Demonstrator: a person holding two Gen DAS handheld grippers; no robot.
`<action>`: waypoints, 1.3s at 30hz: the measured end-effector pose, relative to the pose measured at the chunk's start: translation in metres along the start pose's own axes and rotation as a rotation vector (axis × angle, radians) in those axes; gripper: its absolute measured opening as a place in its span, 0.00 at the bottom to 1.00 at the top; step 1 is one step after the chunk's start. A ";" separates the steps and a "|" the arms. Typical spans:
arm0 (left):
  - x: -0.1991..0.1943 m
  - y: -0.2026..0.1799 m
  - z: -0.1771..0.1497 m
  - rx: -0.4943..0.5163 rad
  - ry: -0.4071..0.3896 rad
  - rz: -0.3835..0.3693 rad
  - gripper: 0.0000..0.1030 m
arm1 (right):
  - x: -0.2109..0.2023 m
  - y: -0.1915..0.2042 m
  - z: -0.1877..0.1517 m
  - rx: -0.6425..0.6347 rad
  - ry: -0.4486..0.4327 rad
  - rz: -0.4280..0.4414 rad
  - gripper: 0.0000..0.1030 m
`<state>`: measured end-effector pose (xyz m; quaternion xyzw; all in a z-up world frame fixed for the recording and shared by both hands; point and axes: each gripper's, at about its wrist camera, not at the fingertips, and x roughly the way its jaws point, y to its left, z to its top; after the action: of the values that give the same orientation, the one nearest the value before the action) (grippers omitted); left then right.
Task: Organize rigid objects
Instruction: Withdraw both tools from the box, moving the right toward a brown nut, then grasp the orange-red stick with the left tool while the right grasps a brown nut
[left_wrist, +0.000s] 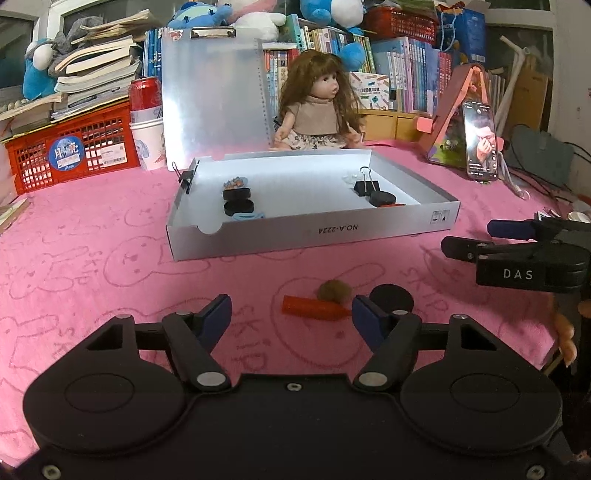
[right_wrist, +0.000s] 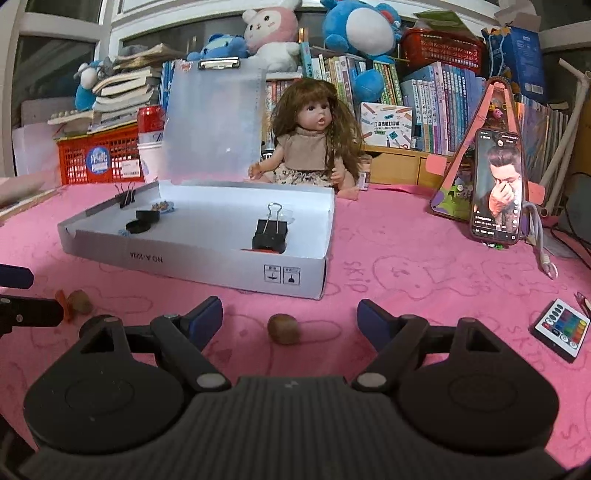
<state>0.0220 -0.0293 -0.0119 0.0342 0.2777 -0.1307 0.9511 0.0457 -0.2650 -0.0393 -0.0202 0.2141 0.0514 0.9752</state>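
A shallow white cardboard box (left_wrist: 317, 230) (right_wrist: 207, 258) lies on the pink cloth. It holds black discs (left_wrist: 238, 201), black binder clips (left_wrist: 364, 186) (right_wrist: 271, 229) and small bits. In front of my open left gripper (left_wrist: 291, 314) lie an orange crayon-like stick (left_wrist: 314, 308), a brown walnut (left_wrist: 334, 291) and a black disc (left_wrist: 391, 298). My open right gripper (right_wrist: 290, 317) has another walnut (right_wrist: 283, 328) just ahead, between its fingers. The right gripper also shows in the left wrist view (left_wrist: 480, 240). Both grippers are empty.
A doll (left_wrist: 317, 107) sits behind the box, beside an upright clipboard (left_wrist: 214, 99). A red crate (left_wrist: 74, 147), a can and a cup stand at left. A phone (right_wrist: 498, 188) leans at right, and a remote (right_wrist: 561, 328) lies near the right edge. Books fill the back.
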 end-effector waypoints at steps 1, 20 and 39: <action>0.001 0.000 0.000 0.002 0.001 -0.003 0.66 | 0.000 0.000 0.000 -0.001 0.002 -0.001 0.85; 0.008 -0.007 -0.004 0.003 0.000 -0.008 0.33 | 0.003 0.005 -0.005 -0.034 0.039 0.046 0.53; 0.005 -0.005 -0.001 -0.051 -0.015 0.003 0.45 | -0.003 0.013 -0.007 0.001 0.027 0.053 0.25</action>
<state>0.0244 -0.0349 -0.0155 0.0096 0.2736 -0.1223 0.9540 0.0392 -0.2532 -0.0444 -0.0147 0.2276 0.0769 0.9706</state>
